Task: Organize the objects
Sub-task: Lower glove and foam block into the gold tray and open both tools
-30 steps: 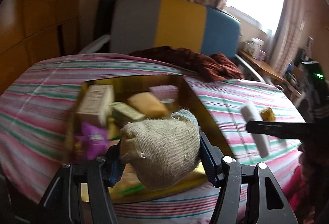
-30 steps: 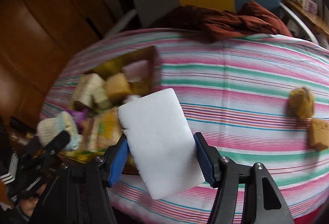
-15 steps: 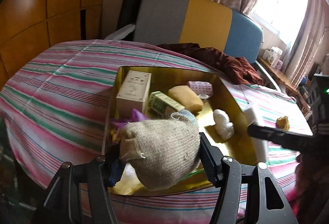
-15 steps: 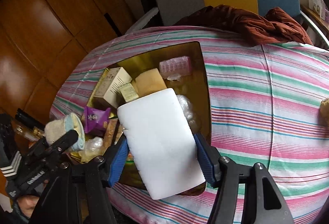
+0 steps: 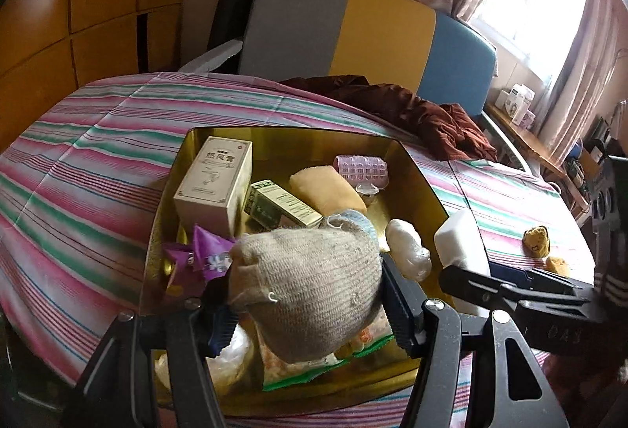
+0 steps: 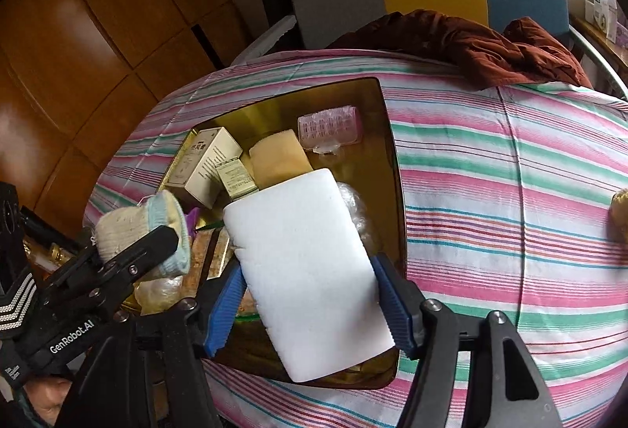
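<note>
1. Our left gripper (image 5: 310,306) pinches a rolled beige knit sock (image 5: 310,282) between its blue pads, holding it over the near end of the gold tray (image 5: 416,172).
2. Our right gripper (image 6: 310,310) clamps a white foam block (image 6: 306,271), held over the tray's near right part.
3. The tray sits on the striped tablecloth (image 6: 490,172) and is crowded: a cream box (image 5: 214,180) stands at the far left, a small green-printed box (image 5: 280,208) leans beside it, then a tan sponge (image 5: 325,188) and a pink hair roller (image 5: 361,171) at the far right.
4. A purple packet (image 5: 204,255) lies at the left just beyond the sock, and a crumpled clear wrap (image 5: 408,247) lies between the two grippers.
5. Flat snack packets (image 5: 298,365) cover the tray floor beneath the sock.
6. Two small brown items (image 5: 537,241) rest on the cloth, well right of the tray.
7. A dark red garment (image 6: 471,43) lies heaped at the table's far edge.
</note>
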